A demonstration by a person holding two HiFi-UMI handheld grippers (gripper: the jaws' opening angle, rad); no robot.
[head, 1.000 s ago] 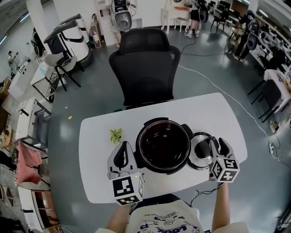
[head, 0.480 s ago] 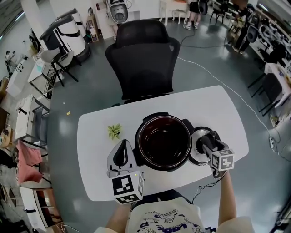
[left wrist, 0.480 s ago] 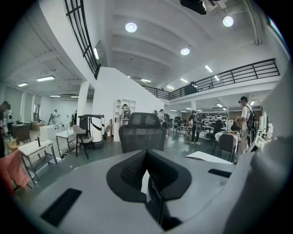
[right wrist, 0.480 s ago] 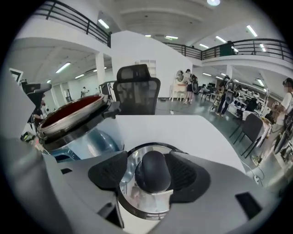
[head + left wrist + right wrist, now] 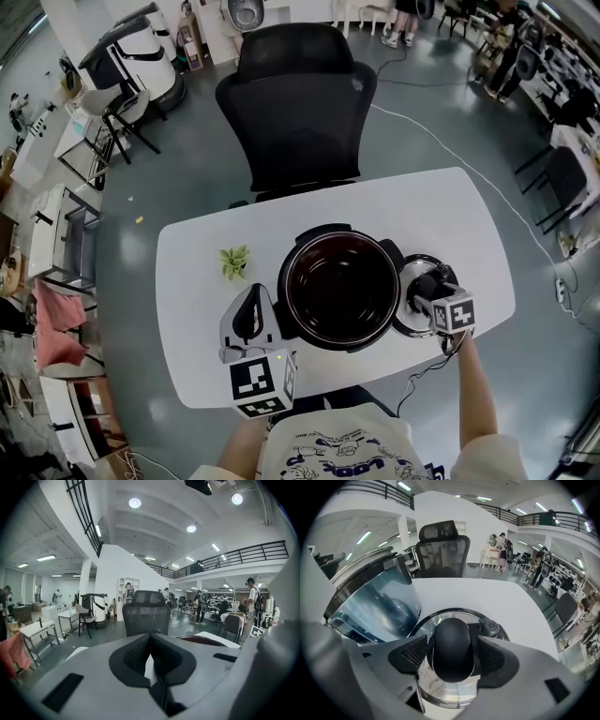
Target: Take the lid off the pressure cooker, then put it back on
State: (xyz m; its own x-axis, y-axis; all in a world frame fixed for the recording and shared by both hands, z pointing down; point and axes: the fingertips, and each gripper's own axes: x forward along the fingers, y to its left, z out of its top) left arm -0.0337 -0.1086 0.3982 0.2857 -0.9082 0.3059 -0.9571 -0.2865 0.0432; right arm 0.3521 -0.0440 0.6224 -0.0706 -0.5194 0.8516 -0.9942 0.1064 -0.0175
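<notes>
The pressure cooker stands lidless in the middle of the white table, its dark pot bare. Its steel lid lies flat on the table just right of it. My right gripper points down over the lid. Its jaws have just been opening and stand open on either side of the lid's black handle, with the pads off it. The cooker's blue wall rises at the left of the right gripper view. My left gripper sits shut and empty beside the cooker's left side, jaws together.
A small green plant lies on the table left of the cooker. A black office chair stands behind the table's far edge. The lid's small valve sits right of the handle. A cable hangs off the table's near edge.
My right gripper has dropped down over the lid and tipped steeply downward, its jaws spreading around the handle. The left gripper has sunk slightly and stays shut.
</notes>
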